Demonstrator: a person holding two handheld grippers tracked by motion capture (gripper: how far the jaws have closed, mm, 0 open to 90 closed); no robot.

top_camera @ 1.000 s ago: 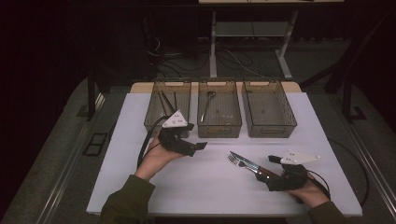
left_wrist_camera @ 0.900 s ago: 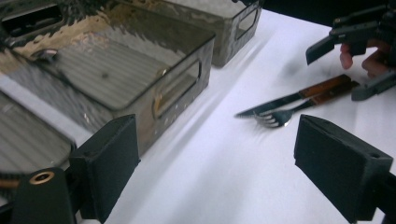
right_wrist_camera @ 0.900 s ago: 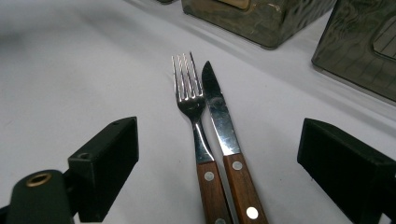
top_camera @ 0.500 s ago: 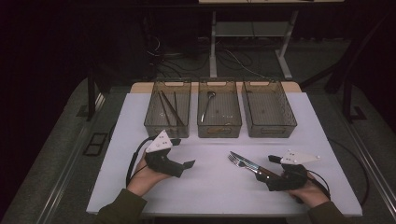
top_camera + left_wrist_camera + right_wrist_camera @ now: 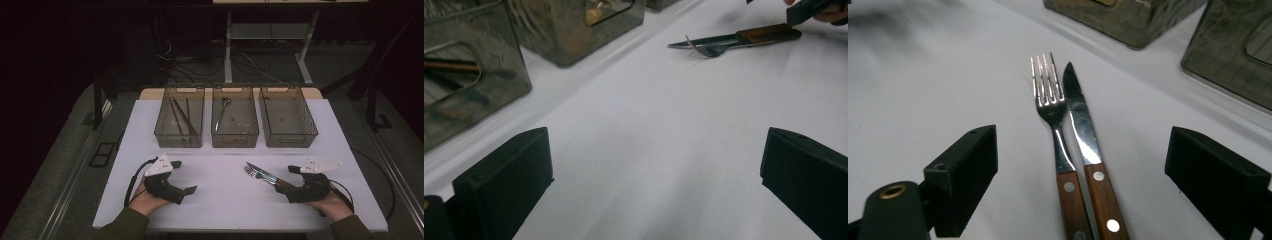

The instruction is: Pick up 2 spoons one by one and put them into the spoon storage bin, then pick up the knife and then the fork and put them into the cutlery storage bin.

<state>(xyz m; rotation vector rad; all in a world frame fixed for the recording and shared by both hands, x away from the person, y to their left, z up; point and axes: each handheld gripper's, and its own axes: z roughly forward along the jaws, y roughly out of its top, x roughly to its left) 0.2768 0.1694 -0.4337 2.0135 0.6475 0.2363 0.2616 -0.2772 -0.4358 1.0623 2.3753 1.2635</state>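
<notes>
A fork (image 5: 1050, 100) and a knife (image 5: 1078, 115), both with wooden handles, lie side by side on the white table (image 5: 220, 200) at the front right. My right gripper (image 5: 290, 184) rests there open, its jaws standing on either side of the two handles without touching them. At the front left, my left gripper (image 5: 184, 176) sits low over the bare table. Its jaws have just been opening and are now wide apart with nothing between them. In the left gripper view the fork (image 5: 709, 50) and knife (image 5: 744, 37) lie far off ahead of the left gripper (image 5: 656, 165).
Three clear bins stand in a row at the back. The left bin (image 5: 179, 136) holds dark thin sticks (image 5: 180, 115), the middle bin (image 5: 235, 137) a spoon (image 5: 222, 112), and the right bin (image 5: 289, 137) looks empty. A cable trails from each gripper.
My left hand has drawn back from beside the left bin toward the front edge and come down close to the table. The right hand, fork and knife have stayed put.
</notes>
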